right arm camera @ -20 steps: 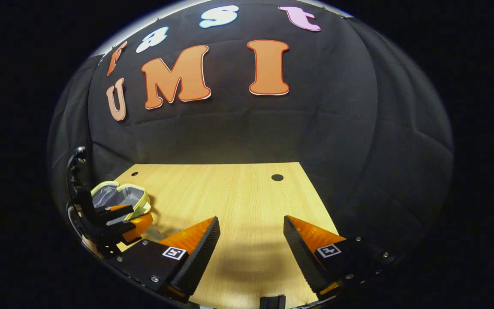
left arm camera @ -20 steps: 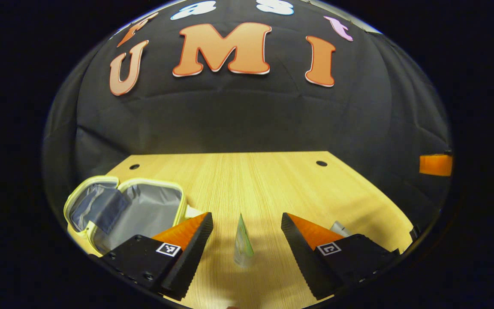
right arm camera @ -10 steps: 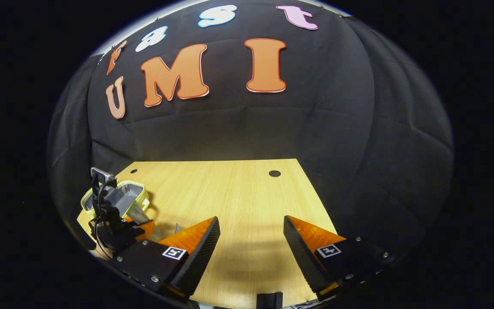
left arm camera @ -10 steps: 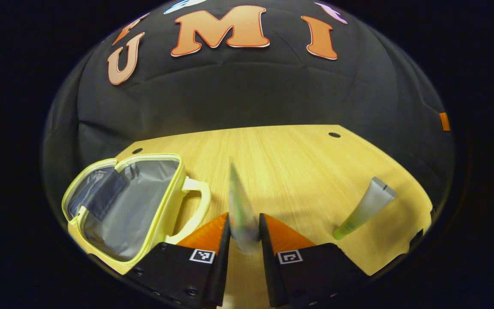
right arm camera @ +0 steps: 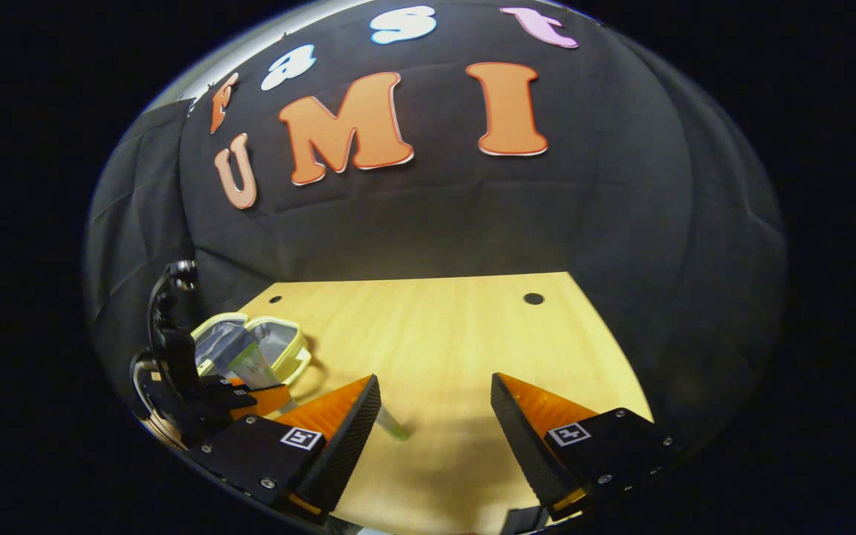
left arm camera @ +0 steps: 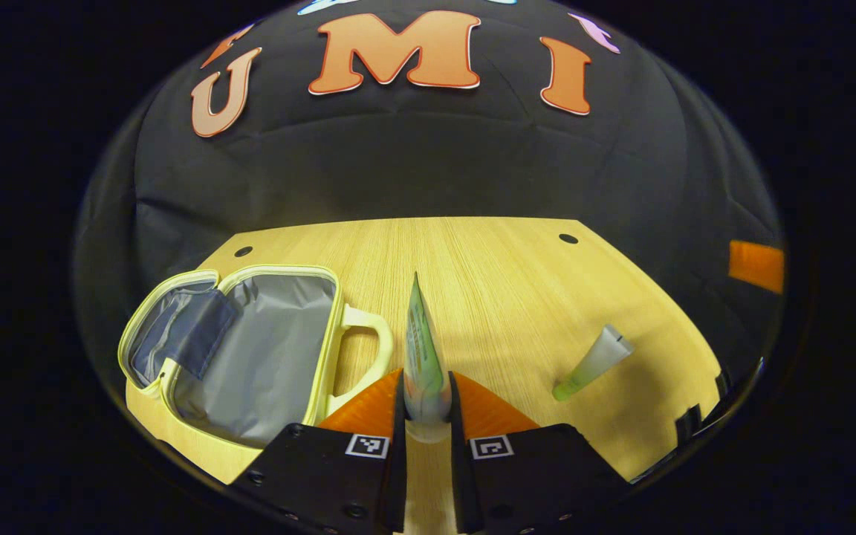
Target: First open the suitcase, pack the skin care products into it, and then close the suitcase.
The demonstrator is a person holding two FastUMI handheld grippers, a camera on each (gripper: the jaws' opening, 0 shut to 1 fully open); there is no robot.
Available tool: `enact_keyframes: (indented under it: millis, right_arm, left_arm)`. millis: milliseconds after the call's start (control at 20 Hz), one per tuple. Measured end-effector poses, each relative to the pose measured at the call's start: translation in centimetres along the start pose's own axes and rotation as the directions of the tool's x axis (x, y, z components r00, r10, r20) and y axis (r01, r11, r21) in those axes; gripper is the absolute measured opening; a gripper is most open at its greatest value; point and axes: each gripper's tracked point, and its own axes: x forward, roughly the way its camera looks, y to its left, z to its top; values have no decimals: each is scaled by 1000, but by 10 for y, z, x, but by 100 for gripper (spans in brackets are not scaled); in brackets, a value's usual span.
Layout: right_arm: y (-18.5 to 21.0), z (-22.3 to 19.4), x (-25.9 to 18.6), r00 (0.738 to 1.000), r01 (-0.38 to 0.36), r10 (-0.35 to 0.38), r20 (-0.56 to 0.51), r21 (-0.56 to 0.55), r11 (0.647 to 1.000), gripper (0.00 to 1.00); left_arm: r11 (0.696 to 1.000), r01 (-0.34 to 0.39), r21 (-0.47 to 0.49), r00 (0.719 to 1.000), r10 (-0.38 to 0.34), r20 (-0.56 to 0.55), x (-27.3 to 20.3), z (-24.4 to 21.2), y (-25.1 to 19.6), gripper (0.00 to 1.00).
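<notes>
In the left gripper view my left gripper (left arm camera: pixel 426 401) is shut on a green-and-white tube (left arm camera: pixel 420 349), which stands upright between the fingers, lifted above the table. The pale yellow suitcase (left arm camera: pixel 246 349) lies open at the left with its grey lining showing and its handle toward the tube. A second tube (left arm camera: pixel 593 362) with a green end lies on the table at the right. In the right gripper view my right gripper (right arm camera: pixel 435 416) is open over bare wood. The left gripper (right arm camera: pixel 242 394) shows at the far left there, holding the tube (right arm camera: pixel 252 365) in front of the suitcase (right arm camera: pixel 279 349).
The wooden table (left arm camera: pixel 487 282) has small round holes (left arm camera: pixel 568 238) near its far corners and ends at the black cloth wall. An orange patch (left arm camera: pixel 755 265) shows at the right edge of the left gripper view.
My left gripper shut on the upright tube and lifted it, ending a little closer to the open suitcase. My right gripper stayed open and shifted slightly.
</notes>
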Motion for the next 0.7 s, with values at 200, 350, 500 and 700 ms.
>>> enact_keyframes:
  millis: [200,350,500,700]
  right_arm:
    - [32,-44,38,992,-75,70,-101,-51,996,95]
    - [34,-79,58,980,-83,67,-188,-78,993,96]
    - [34,-117,73,954,-91,72,-290,-50,995,93]
    - [30,-137,85,939,-83,60,-338,-53,995,85]
  left_arm:
    - [1000,3,-6,1000,-3,4,-28,18,19,25]
    - [1000,-9,0,1000,9,10,-39,22,34,25]
    - [1000,-13,-14,1000,13,1,-42,16,45,25]
    - [1000,-20,-11,1000,20,-10,-39,5,56,25]
